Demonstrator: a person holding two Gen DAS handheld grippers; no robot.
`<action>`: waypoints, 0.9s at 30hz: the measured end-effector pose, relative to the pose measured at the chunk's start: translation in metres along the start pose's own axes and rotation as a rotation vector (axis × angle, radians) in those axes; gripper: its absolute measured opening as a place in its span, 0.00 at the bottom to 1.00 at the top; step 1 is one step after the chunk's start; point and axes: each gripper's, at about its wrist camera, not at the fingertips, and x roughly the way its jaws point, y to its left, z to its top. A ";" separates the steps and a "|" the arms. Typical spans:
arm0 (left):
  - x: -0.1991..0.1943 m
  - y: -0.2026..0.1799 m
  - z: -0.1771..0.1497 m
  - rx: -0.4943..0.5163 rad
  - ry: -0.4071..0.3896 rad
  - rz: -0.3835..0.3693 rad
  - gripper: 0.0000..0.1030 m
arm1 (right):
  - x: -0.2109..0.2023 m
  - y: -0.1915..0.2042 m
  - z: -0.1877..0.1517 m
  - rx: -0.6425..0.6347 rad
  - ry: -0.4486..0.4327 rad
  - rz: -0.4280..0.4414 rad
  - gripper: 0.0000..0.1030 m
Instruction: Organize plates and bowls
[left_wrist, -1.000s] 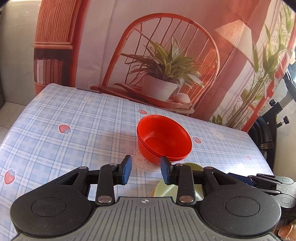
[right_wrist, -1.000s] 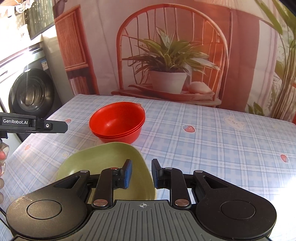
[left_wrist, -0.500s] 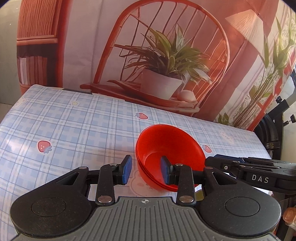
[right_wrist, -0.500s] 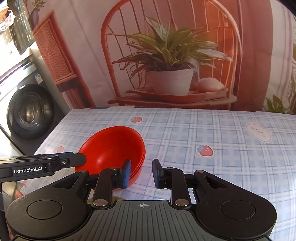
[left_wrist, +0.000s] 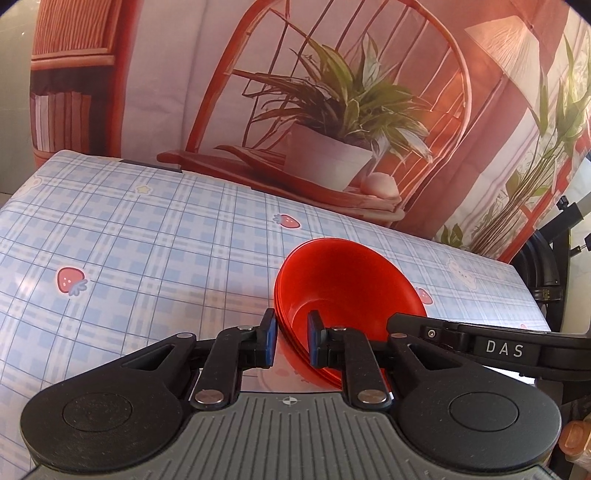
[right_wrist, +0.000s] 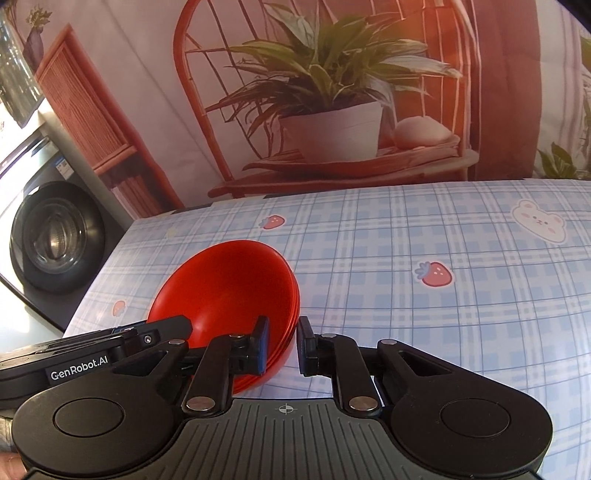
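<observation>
A stack of red bowls (left_wrist: 343, 291) sits on the checked tablecloth; it also shows in the right wrist view (right_wrist: 229, 288). My left gripper (left_wrist: 291, 341) is open, its fingers straddling the stack's left rim, one outside and one inside. My right gripper (right_wrist: 282, 343) is open, its fingers straddling the stack's right rim in the same way. Each gripper's body shows in the other's view. The green plate seen earlier is hidden.
The table (left_wrist: 147, 240) carries a blue plaid cloth with strawberry prints. A printed backdrop of a chair and potted plant (left_wrist: 332, 122) hangs behind it. A washing machine (right_wrist: 55, 236) stands at the left, dark equipment (left_wrist: 546, 273) at the right edge.
Both grippers have moved forward and down onto the red bowl stack, from over the green plate to straddling the rim on either side. The plate has dropped out of view.
</observation>
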 end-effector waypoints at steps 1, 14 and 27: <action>0.000 0.000 0.000 -0.004 0.003 0.003 0.16 | -0.001 0.000 0.000 0.007 -0.002 -0.001 0.13; -0.037 -0.025 0.012 0.063 -0.029 0.002 0.17 | -0.045 0.003 -0.002 0.109 -0.103 0.011 0.12; -0.079 -0.056 0.001 0.120 -0.048 -0.011 0.17 | -0.096 0.005 -0.018 0.136 -0.176 0.017 0.11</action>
